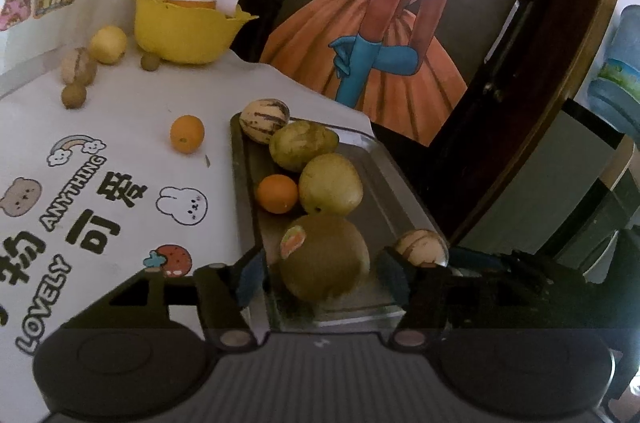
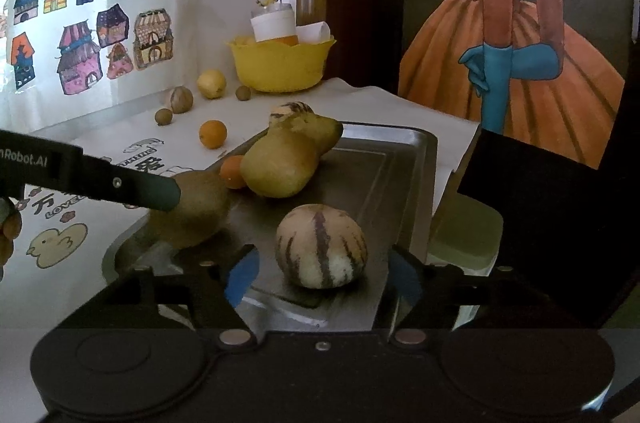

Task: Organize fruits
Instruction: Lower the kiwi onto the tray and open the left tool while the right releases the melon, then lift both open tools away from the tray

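On the white cloth (image 1: 132, 111) printed "LOVELY ANYTHING", the metal tray (image 1: 372, 151) runs lengthwise away from the cameras, where the left gripper (image 1: 322, 277) stands apart around a sticker-bearing brown pear (image 1: 324, 259) and the right gripper (image 2: 322, 273) stands apart around an upright striped melon (image 2: 321, 246).

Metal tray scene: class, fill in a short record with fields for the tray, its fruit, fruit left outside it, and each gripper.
tray: metal tray on the printed tablecloth
fruit in tray: big brown pear, two yellow-green pears, small orange, two striped melons
fruit outside: loose orange, lemon, brown fruits near the yellow bowl
left gripper: open around the big brown pear, pads clear of it
right gripper: open around the near striped melon, not pressing
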A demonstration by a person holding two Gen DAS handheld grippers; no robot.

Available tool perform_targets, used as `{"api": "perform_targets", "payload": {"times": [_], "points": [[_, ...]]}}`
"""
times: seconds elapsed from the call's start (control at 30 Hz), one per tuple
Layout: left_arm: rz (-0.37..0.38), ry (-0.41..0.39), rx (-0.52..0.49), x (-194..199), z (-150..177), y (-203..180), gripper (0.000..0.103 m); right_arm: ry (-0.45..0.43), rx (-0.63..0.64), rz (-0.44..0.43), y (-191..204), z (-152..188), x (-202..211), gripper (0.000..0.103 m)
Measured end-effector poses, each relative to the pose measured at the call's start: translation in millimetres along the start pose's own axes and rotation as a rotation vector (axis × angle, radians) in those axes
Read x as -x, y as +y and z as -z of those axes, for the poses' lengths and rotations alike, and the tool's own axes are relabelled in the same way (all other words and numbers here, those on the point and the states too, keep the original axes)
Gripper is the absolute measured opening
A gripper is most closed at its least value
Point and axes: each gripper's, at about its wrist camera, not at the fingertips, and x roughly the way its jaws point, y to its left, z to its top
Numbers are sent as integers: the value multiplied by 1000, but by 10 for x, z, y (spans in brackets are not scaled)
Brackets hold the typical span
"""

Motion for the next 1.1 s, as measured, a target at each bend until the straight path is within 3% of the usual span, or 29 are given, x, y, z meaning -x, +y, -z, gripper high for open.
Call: {"api": "perform_targets", "payload": {"times": [0.17,0.43,0.8,0.93,1.1], "points": [[-20,-17,54,194,29,60,76,-26,37,42,129,34,204,85],[-80,-75,51,589,147,49,101,-42,53,72,358,120,547,101],[-196,-86,-59,1002,390,-71,102,17,-40,74,638,244,897,102],[-280,-65,-98,1138,463,-31,102,44,-22,91,765,275,1021,102],[-332,-13,-102,1303,534,88,102,106,12,72,946,304,1101,102]]}}
